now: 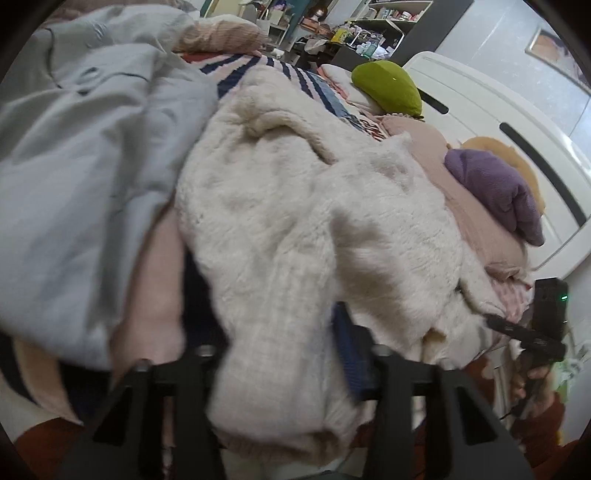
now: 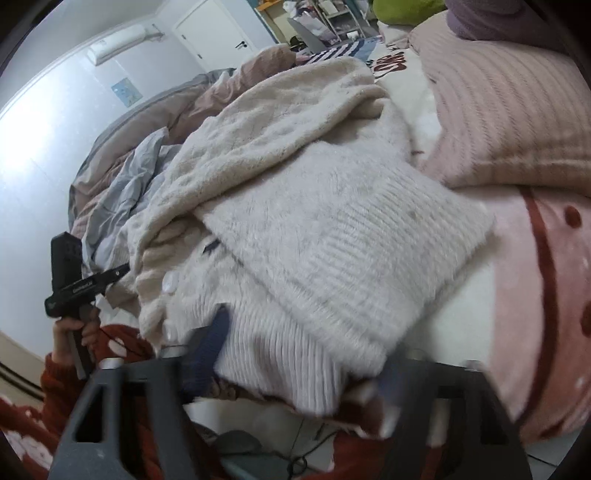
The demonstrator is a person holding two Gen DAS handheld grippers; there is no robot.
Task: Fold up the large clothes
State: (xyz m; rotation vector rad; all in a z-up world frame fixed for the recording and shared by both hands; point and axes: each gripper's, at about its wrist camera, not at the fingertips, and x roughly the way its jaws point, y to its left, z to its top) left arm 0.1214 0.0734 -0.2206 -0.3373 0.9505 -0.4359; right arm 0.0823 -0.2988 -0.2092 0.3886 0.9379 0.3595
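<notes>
A fluffy cream knit cardigan (image 1: 295, 206) lies bunched on the bed; it also shows in the right wrist view (image 2: 314, 229), with its ribbed hem toward the bed's edge and white buttons at the left. My left gripper (image 1: 284, 354) has its fingers on either side of a fold of the cardigan, with the cloth bunched between them. My right gripper (image 2: 295, 354) has the ribbed hem between its fingers. Each gripper also shows in the other's view: the right one (image 1: 532, 332) and the left one (image 2: 81, 284).
A pale blue garment (image 1: 85, 155) lies left of the cardigan. A pink pillow (image 2: 509, 110), a purple cloth (image 1: 498, 188) and a green cushion (image 1: 388, 86) sit by the white headboard (image 1: 491, 122). A striped quilt (image 1: 258, 66) lies behind. Cluttered shelves (image 1: 369, 26) stand beyond the bed.
</notes>
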